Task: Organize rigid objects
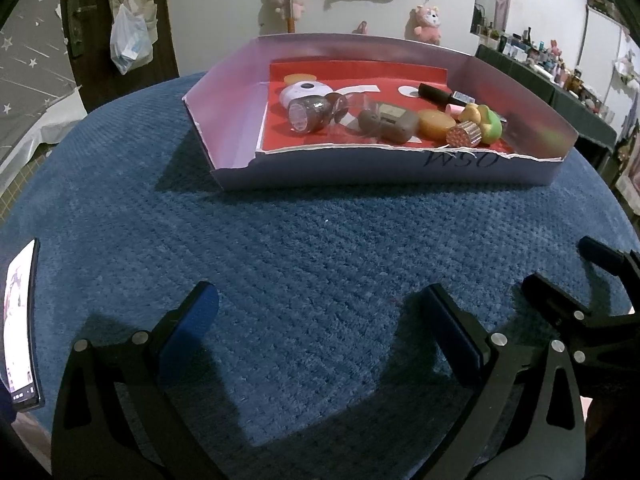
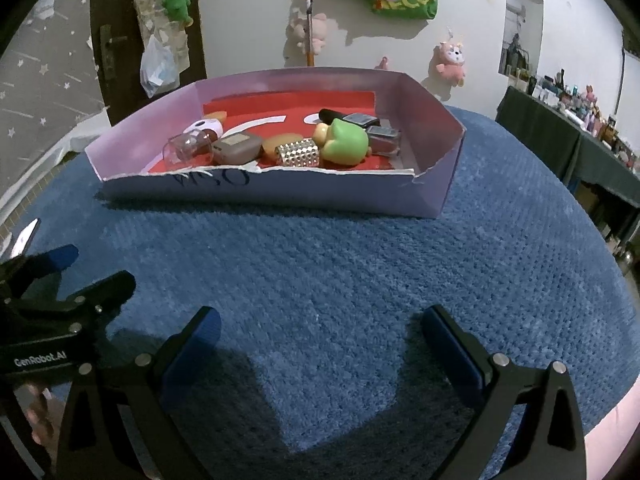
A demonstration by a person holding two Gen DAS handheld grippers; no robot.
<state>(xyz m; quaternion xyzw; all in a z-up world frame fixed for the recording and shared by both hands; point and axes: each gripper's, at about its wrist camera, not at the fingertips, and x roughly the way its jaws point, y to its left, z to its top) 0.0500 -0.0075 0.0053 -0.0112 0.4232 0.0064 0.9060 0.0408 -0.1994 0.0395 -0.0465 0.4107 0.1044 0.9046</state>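
A shallow cardboard box (image 1: 236,120) with a red floor stands on the blue cloth, also in the right wrist view (image 2: 440,168). It holds several small items: a clear jar (image 1: 310,114), a brown case (image 1: 394,124), an amber disc (image 1: 436,124), a studded cylinder (image 1: 464,136), a green and yellow toy (image 1: 486,120), a black tube (image 1: 436,94) and a white round device (image 1: 304,90). My left gripper (image 1: 320,308) is open and empty, low over the cloth in front of the box. My right gripper (image 2: 320,328) is open and empty beside it.
A lit phone (image 1: 20,328) lies at the cloth's left edge. The right gripper (image 1: 600,280) shows at the right of the left wrist view. A dark side table (image 2: 580,152) with bottles stands at the far right. Plush toys hang on the wall.
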